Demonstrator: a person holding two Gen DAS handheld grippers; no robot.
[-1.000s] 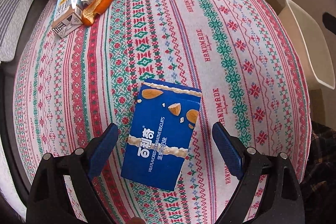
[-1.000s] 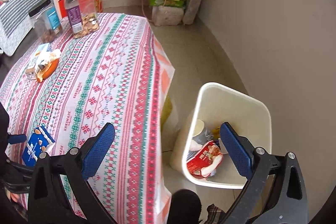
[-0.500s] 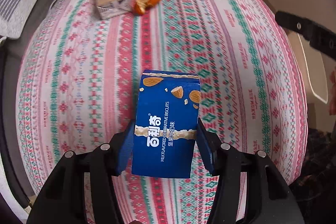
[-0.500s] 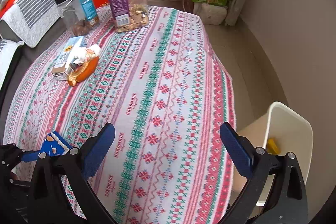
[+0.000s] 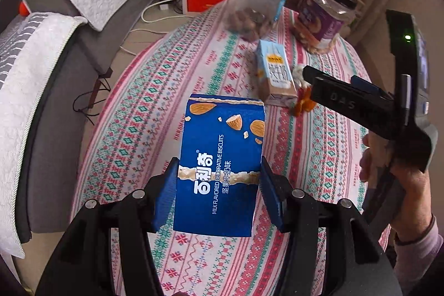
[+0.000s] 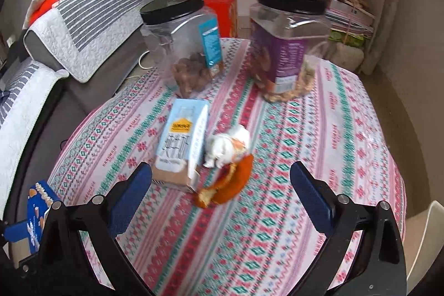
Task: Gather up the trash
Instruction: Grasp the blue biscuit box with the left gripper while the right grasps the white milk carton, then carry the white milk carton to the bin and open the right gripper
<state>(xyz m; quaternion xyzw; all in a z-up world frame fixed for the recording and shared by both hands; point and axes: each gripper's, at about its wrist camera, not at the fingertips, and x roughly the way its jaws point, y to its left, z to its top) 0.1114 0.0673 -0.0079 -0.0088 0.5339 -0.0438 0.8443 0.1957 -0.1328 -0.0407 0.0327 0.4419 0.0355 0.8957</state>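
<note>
A blue biscuit box is clamped between the two blue pads of the left hand-held gripper, held up off the tabletop above its near left part. The right hand-held gripper has its jaws spread wide with nothing between them, and it hovers over the middle of the tabletop. Just ahead of it lie a pale blue milk carton on its side, a crumpled white tissue touching the carton, and an orange peel beside the tissue. Two clear jars with black lids stand near the far edge: one with a blue label, one with a purple label. A striped sofa sits off the left edge.
</note>
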